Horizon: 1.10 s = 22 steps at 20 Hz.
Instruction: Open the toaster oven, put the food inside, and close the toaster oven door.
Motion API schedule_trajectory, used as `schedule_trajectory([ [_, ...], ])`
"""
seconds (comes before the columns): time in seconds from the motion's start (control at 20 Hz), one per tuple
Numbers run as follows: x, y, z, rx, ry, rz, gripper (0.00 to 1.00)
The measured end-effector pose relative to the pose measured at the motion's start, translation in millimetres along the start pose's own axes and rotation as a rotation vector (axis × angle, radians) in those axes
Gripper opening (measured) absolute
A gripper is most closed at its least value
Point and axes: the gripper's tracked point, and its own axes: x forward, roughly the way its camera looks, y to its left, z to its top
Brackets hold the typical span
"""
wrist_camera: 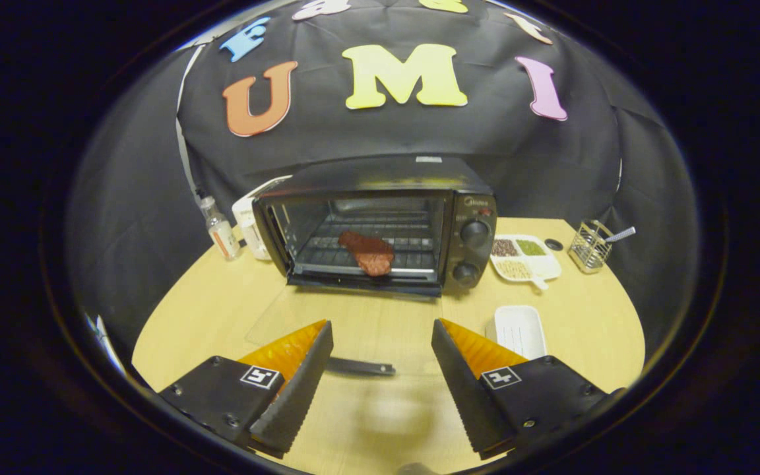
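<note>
The gripper (pixel 382 369) is held wide apart and nothing is pinched. The toaster oven (pixel 380 224) is seen ahead, on the wooden table (pixel 221 310). The food (pixel 368 252), a red-brown piece, is already laid on the rack inside. The glass door (pixel 347 323) is folded down flat toward the fingers, and its dark handle (pixel 360 366) is found between them. The door is thought to be stiff, smooth and easy to crack. It is best lifted gently by the handle, not by the slippery glass.
</note>
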Motion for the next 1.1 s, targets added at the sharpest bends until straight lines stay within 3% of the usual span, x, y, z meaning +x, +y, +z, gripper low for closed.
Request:
schedule_trajectory([
  [0.5, 12, 29, -99, -0.022, 0.143, 0.046, 0.96],
  [1.1, 65, 39, -109, -0.038, 0.190, 0.039, 0.96],
])
